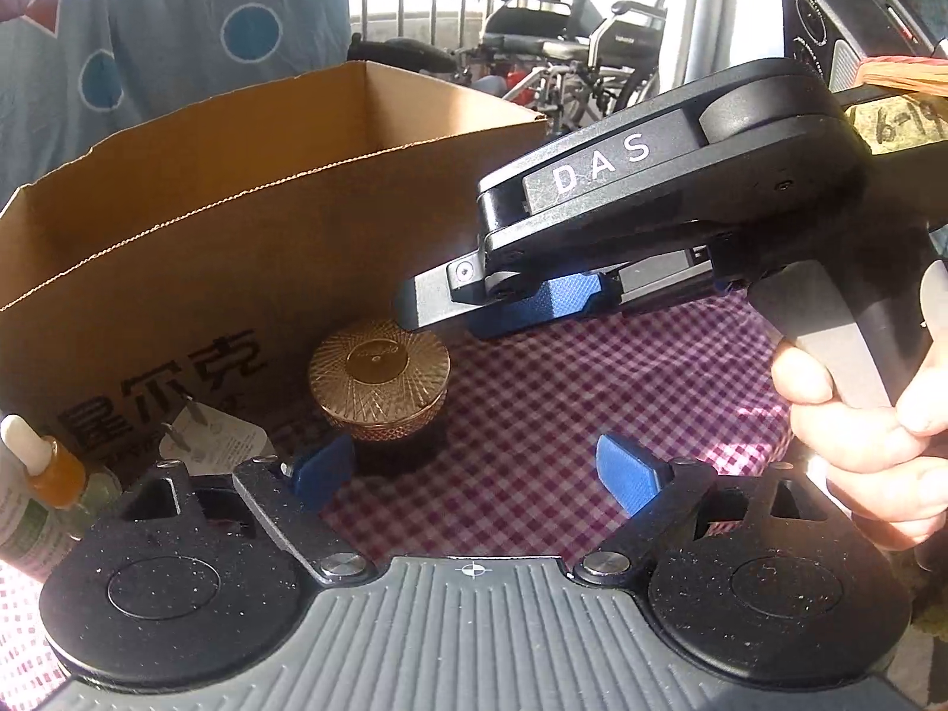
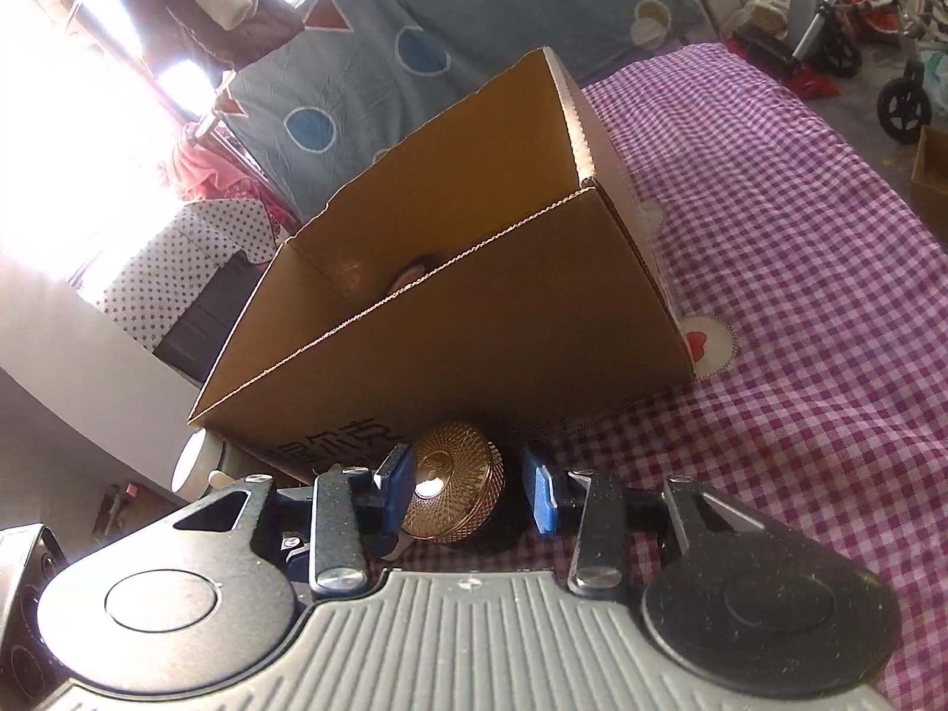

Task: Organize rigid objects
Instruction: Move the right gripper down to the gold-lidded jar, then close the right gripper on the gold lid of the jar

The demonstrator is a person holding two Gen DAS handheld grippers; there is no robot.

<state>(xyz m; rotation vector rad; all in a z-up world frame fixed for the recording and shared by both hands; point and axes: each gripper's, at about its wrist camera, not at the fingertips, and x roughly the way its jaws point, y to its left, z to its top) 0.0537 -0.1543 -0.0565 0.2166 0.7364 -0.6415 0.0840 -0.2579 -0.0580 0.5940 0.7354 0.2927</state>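
Note:
A dark jar with a patterned gold lid (image 1: 379,379) stands on the checked cloth just in front of an open cardboard box (image 1: 237,225). My left gripper (image 1: 474,474) is open and empty, with the jar just beyond its left finger. My right gripper (image 2: 468,492) is open, its blue pads either side of the gold lid (image 2: 453,489); the left pad touches or nearly touches it, the right pad stands apart. The right gripper (image 1: 450,311) also shows in the left wrist view, reaching in from the right above the jar. The box (image 2: 474,320) holds a dark, partly hidden object (image 2: 415,275).
A dropper bottle with orange liquid (image 1: 50,468), a pale green bottle (image 1: 23,527) and a white plug adapter (image 1: 207,432) sit at the box's left foot. A white cap (image 2: 198,465) lies left of the jar. Wheelchairs (image 1: 563,47) stand beyond the checked cloth (image 2: 800,296).

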